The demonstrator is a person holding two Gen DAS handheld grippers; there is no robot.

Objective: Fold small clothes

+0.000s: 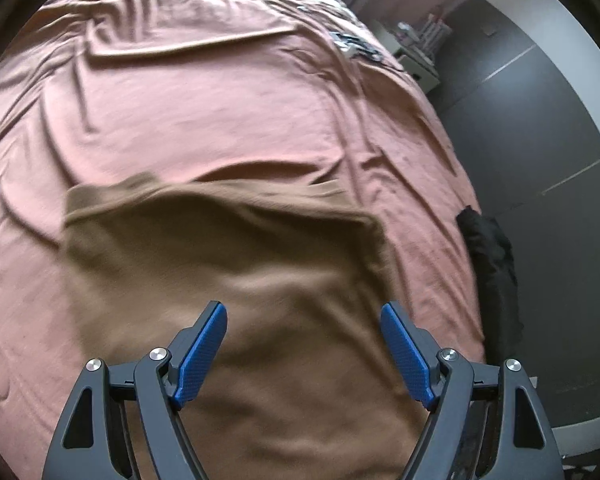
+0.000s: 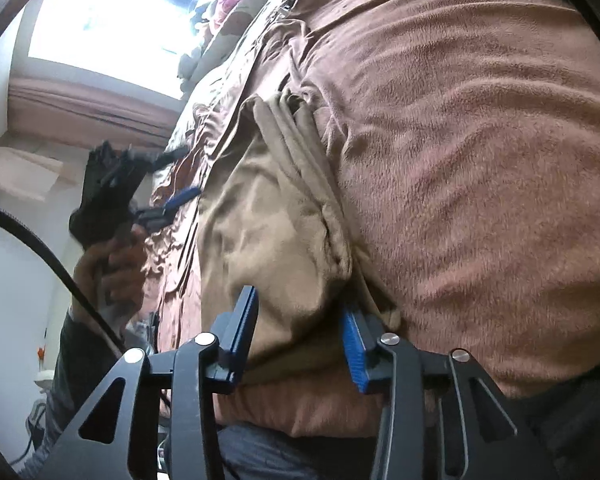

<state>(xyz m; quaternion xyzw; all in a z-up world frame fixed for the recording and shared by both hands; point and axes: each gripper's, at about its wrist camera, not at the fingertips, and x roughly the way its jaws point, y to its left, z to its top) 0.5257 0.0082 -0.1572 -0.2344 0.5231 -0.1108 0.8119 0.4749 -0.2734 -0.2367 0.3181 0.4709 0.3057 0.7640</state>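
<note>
Left tongs (image 1: 303,354) released over tan garment (image 1: 236,280); right tongs (image 2: 300,344) (released) straddle its bunched edge.

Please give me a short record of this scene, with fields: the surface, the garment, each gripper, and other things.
surface: bed with pink-brown blanket
garment: tan garment, lying on the blanket, partly folded over, layered edges bunched along one side in the right wrist view
left gripper: open, above the garment, holding nothing
right gripper: open, straddling the garment's edge, not closed on it
other: black cloth at the bed's edge
</note>
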